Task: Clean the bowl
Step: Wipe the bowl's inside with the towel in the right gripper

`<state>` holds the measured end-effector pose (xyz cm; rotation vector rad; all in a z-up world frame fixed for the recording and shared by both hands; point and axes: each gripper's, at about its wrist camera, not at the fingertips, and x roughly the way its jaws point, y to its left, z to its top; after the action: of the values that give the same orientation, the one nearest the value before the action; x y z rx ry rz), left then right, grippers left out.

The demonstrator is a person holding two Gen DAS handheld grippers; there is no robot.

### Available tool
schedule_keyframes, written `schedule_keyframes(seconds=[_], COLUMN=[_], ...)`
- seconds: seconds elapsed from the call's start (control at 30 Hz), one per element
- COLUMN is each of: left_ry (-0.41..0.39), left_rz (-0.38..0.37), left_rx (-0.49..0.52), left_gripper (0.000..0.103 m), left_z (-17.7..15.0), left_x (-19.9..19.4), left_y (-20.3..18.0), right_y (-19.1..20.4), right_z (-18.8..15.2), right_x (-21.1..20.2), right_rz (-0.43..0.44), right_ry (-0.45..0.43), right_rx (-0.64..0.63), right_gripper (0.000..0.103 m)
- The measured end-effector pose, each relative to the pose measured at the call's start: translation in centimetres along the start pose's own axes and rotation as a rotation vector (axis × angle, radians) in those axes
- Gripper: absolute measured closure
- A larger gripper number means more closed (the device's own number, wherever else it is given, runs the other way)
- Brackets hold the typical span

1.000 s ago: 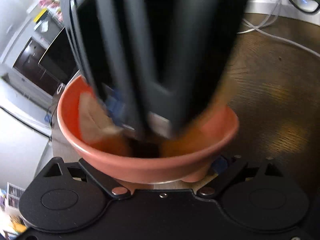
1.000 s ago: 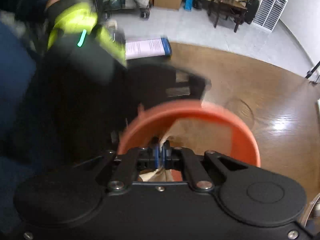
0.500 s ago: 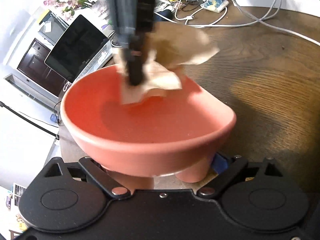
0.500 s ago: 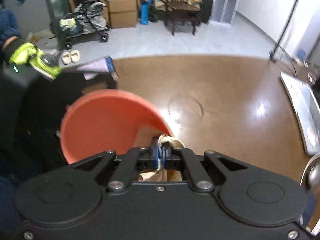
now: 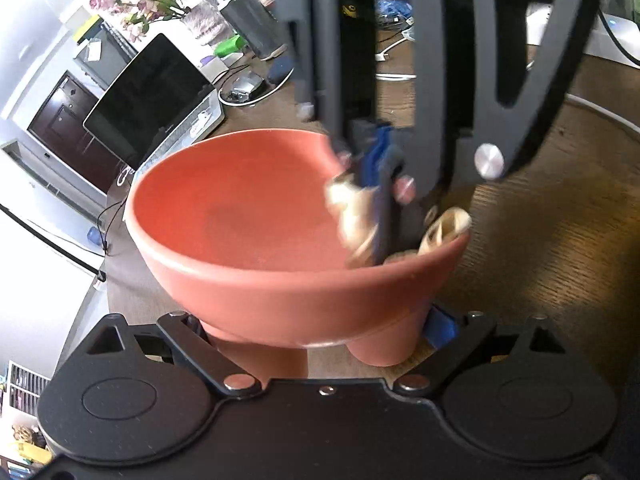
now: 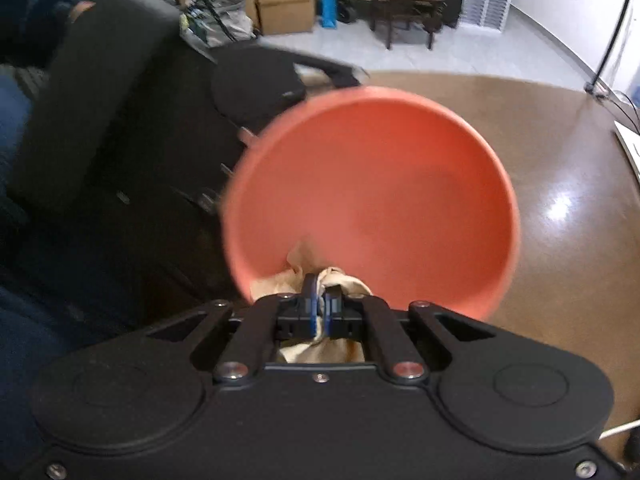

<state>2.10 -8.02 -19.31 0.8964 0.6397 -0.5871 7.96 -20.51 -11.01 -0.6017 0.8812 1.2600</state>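
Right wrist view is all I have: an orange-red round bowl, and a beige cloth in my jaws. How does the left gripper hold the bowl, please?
Observer: The left gripper clamps the orange-red round bowl low down, at its stubby feet.
Operator: Does the cloth stay inside the bowl?
Observer: Mostly. The right gripper presses the beige cloth on the inner wall, and one fold curls up to the rim.
Operator: What is behind the bowl?
Observer: An open laptop with a dark screen, on the same brown wooden table.
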Motion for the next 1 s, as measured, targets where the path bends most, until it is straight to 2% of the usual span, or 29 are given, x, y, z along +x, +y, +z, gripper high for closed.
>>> schedule_keyframes(seconds=[0.1,0.27,0.4,0.6,0.87,1.0], left_ry=[-0.006,0.004,0.003,0.007,0.010,0.010], left_rz=[-0.005,-0.012,0.004,0.011,0.005,0.011], left_rx=[0.045,0.051,0.058,0.056,0.040,0.058], left_gripper=[0.009,0.009,0.009,0.009,0.010,0.009], left_z=[0.2,-0.5,-0.8,-1.3,-1.2,-1.2], left_x=[0.0,-0.5,-0.6,-0.9,-0.8,-0.9], left_y=[-0.6,-1.1,-0.9,-0.9,-0.3,-0.5], right_y=[0.2,-2.2,-5.5,-7.3,-3.4,-1.0], right_z=[1.1,1.9,0.4,-2.8,-5.5,-5.2], right_x=[-1.6,-4.3,-5.5,-4.7,-2.3,-2.1], right_rz=[-0.010,-0.075,-0.145,-0.168,-0.107,-0.054], right_ry=[-0.055,-0.095,-0.078,-0.016,0.043,0.020], right_rx=[-0.040,-0.054,0.001,0.069,0.079,0.069], right_gripper=[0.099,0.099,0.099,0.099,0.099,0.099])
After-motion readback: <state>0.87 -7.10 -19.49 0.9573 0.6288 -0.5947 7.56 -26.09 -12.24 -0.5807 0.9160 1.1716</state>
